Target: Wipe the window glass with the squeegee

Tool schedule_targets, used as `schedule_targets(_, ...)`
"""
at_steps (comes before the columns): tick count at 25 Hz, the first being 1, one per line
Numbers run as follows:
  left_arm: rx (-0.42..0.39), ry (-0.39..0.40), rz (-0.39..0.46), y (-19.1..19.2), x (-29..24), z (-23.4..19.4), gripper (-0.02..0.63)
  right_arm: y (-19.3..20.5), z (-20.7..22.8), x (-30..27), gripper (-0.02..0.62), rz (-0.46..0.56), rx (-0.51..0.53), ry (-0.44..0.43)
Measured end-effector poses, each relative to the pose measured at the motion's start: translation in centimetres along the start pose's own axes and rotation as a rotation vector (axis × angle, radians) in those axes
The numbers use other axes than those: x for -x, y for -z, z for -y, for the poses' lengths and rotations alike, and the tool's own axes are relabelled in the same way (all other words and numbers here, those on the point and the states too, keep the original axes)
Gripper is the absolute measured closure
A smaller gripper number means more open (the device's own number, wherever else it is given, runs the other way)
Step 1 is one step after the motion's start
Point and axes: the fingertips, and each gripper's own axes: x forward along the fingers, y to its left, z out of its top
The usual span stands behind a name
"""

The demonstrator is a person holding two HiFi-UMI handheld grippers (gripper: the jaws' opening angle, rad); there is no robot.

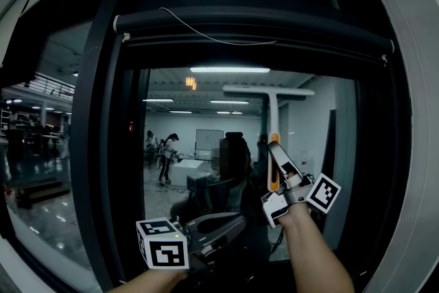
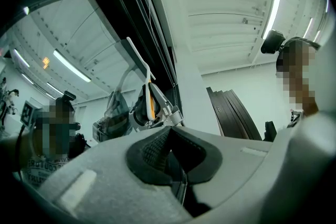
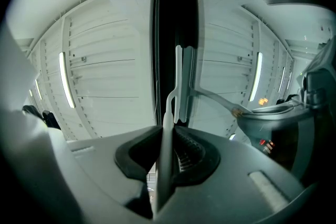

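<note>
The squeegee (image 1: 272, 116) has a white T-shaped head, a white shaft and an orange grip. Its head rests high on the window glass (image 1: 199, 127), blade level. My right gripper (image 1: 277, 171) is shut on the handle's lower end and points up. In the right gripper view the handle (image 3: 167, 123) runs up from between the jaws to the blade (image 3: 179, 81). My left gripper (image 1: 230, 224) hangs lower and to the left, shut with nothing in it. The left gripper view shows its own closed jaws (image 2: 170, 153) below the squeegee (image 2: 138, 60) and the right gripper (image 2: 156, 108).
A dark window frame (image 1: 92, 147) borders the glass on the left and right. A rolled-up blind (image 1: 254, 29) with a thin loose cord spans the top. The glass reflects a lit room with ceiling lights (image 1: 230, 70), people and furniture.
</note>
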Motion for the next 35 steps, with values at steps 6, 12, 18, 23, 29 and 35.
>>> schedule_targets(6, -0.01, 0.0, -0.007, 1.0, 0.3, 0.8, 0.606, 0.9, 0.2, 1.1, 0.525, -0.006, -0.003, 0.007)
schedule_targets(12, 0.004, -0.003, -0.005, 1.8, 0.4, 1.4, 0.606, 1.7, 0.1, 2.2, 0.525, -0.011, -0.01, 0.014)
schedule_targets(18, 0.02, -0.013, -0.013, 3.0, 0.8, 2.0, 0.606, 2.7, 0.3, 3.6, 0.522, -0.013, -0.019, 0.028)
schedule_targets(23, 0.029, -0.019, -0.021, 3.9, 1.1, 2.7, 0.606, 3.5, 0.1, 4.8, 0.522, -0.013, -0.028, 0.04)
schedule_targets(29, 0.035, -0.02, -0.031, 4.7, 1.0, 3.6, 0.606, 4.4, 0.0, 6.3, 0.522, -0.012, -0.048, 0.055)
schedule_targets(35, 0.054, -0.025, -0.034, 5.9, 1.4, 4.2, 0.606, 5.3, 0.0, 8.0, 0.522, -0.018, -0.055, 0.078)
